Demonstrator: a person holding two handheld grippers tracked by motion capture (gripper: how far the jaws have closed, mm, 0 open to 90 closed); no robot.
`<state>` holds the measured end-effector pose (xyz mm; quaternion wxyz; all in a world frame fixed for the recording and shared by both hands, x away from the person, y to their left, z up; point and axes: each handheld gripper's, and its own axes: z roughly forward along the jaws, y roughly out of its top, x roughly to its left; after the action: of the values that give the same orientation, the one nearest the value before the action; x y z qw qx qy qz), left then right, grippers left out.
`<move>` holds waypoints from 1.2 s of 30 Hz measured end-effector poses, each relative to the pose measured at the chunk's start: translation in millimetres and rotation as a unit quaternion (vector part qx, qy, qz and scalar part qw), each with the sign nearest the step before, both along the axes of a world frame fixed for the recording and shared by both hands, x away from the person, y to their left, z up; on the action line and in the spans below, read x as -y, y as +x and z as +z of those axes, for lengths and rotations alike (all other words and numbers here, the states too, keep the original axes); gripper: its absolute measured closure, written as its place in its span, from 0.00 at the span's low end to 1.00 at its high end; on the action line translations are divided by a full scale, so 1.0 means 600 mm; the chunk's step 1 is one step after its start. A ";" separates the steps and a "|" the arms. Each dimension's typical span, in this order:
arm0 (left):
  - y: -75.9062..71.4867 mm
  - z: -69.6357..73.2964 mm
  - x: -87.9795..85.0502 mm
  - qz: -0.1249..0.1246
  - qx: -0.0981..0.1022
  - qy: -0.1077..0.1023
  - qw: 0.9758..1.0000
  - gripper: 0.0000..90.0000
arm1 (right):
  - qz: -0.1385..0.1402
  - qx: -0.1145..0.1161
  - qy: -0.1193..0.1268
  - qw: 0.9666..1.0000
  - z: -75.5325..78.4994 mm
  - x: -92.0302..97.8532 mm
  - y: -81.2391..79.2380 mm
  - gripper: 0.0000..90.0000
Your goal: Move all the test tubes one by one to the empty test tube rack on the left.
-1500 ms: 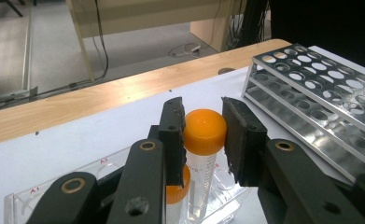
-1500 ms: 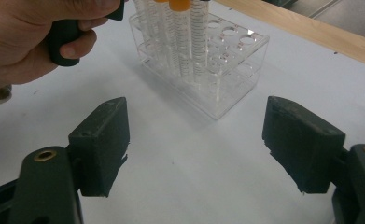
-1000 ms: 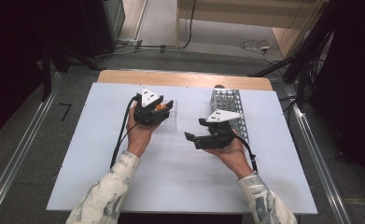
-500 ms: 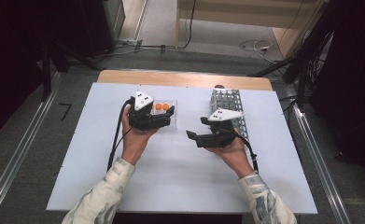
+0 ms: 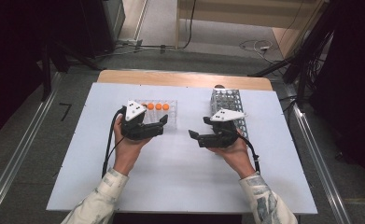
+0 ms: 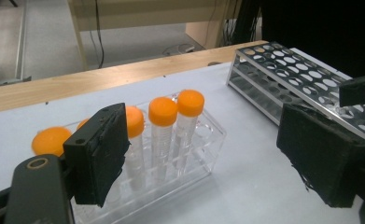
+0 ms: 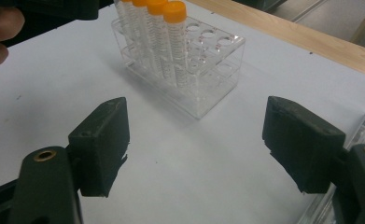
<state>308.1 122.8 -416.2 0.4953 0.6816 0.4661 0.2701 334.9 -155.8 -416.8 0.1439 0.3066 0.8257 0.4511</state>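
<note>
Work in hand: moving orange-capped tubes (image 6: 162, 135) between the clear rack (image 5: 169, 122) and the metal rack (image 5: 230, 103), as far as the layout suggests
Tubes: upright in a row in the clear rack, orange caps up; in the high view four caps show along its far row, the nearer holes bare
Clear rack: on the white surface (image 5: 180, 172), left of centre, just past the left gripper
Metal rack: right of centre on the surface, long side running away from the person; every hole I can see is vacant
Left gripper (image 5: 159, 125): released, its jaws having just been opening; nothing lies between the pads, and the tubes stand just beyond them (the left pad overlaps one tube in its own view, but I read that as sightline, not contact)
Right gripper (image 5: 194, 136): released too, jaws wide over bare surface, pointing toward the clear rack, metal rack at its side
Step, as I judge it: lining the left gripper up on one tube
How to do it well: pick the end tube so the neighbour stays out of the jaws; pinch just under the cap; lift straight up along the hole, since a tilt would drag the light rack along
Risk: a pad catching two caps at once
</note>
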 end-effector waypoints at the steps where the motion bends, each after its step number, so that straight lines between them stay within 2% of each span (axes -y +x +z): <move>1: -0.002 -0.001 -0.002 0.001 0.001 -0.002 1.000 0.19 | 0.000 0.002 -0.001 1.000 -0.001 0.002 0.000 0.24; 10: -0.025 -0.016 -0.020 0.011 -0.001 -0.009 1.000 0.18 | -0.009 0.000 0.007 1.000 0.000 0.020 -0.005 0.24; 19: -0.044 -0.025 -0.040 0.014 -0.005 -0.004 1.000 0.18 | -0.020 0.007 0.018 1.000 0.002 0.044 -0.014 0.23; 25: -0.051 -0.039 -0.051 0.029 -0.007 -0.001 1.000 0.18 | -0.034 0.013 0.016 0.999 -0.003 0.062 -0.023 0.22; 28: -0.053 -0.048 -0.054 0.034 -0.010 0.008 0.999 0.18 | -0.036 0.014 0.018 0.999 -0.005 0.070 -0.028 0.22; 36: -0.064 -0.052 -0.062 0.043 -0.009 0.003 0.999 0.18 | -0.050 0.016 0.022 0.998 -0.005 0.100 -0.039 0.22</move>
<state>269.5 160.3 -447.4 0.4766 0.6649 0.4987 0.2865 311.2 -215.7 -420.0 0.1722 0.3434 0.7968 0.4665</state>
